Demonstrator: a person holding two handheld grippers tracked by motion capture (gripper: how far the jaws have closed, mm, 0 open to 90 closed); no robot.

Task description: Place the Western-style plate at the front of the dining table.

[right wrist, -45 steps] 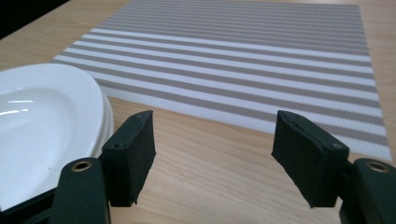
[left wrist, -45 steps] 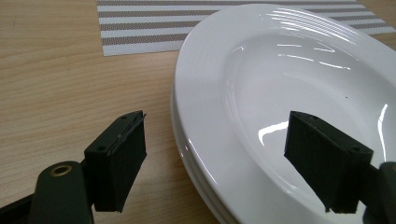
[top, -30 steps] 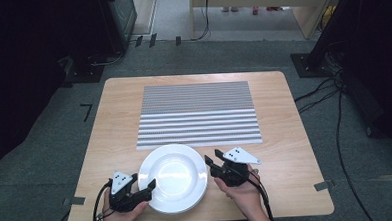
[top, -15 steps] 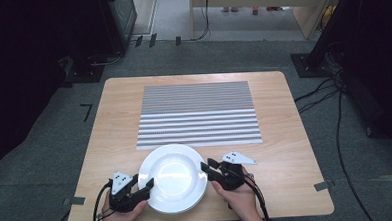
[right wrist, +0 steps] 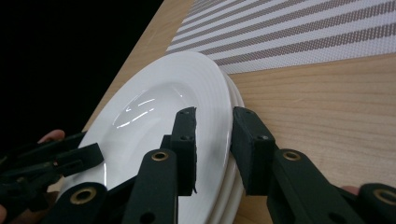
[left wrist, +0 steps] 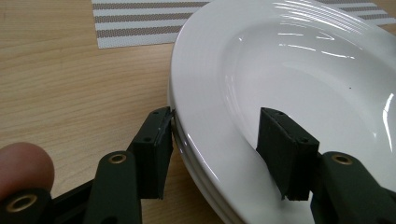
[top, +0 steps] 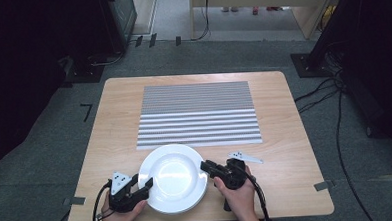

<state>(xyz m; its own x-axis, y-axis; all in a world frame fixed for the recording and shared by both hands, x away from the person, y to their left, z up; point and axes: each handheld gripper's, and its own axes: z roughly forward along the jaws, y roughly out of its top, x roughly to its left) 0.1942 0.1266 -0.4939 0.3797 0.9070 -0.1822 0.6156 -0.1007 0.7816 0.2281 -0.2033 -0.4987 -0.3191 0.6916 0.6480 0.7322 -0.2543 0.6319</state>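
Note:
A stack of white plates (top: pixel 174 176) sits near the front edge of the wooden table (top: pixel 290 136). My left gripper (top: pixel 143 187) holds the stack's left rim. In the left gripper view its jaws (left wrist: pixel 215 135) have just been closing, one pad on the outer edge, the other in the top plate's (left wrist: pixel 289 65) bowl. My right gripper (top: pixel 206 167) is at the right rim. Its jaws (right wrist: pixel 215 135) have also just been closing and pinch the top plate's (right wrist: pixel 154 102) rim, one pad above and one outside. The left gripper (right wrist: pixel 56 161) shows at the far rim.
A grey-and-white striped placemat (top: pixel 198 113) lies flat across the middle of the table, just beyond the plates. Dark cabinets, cables and grey floor surround the table. Bare wood lies to the left and right of the plates.
My right gripper has sunk onto the plate's right rim and narrowed its jaws around it. The left gripper has stayed at the left rim with its jaws drawn in.

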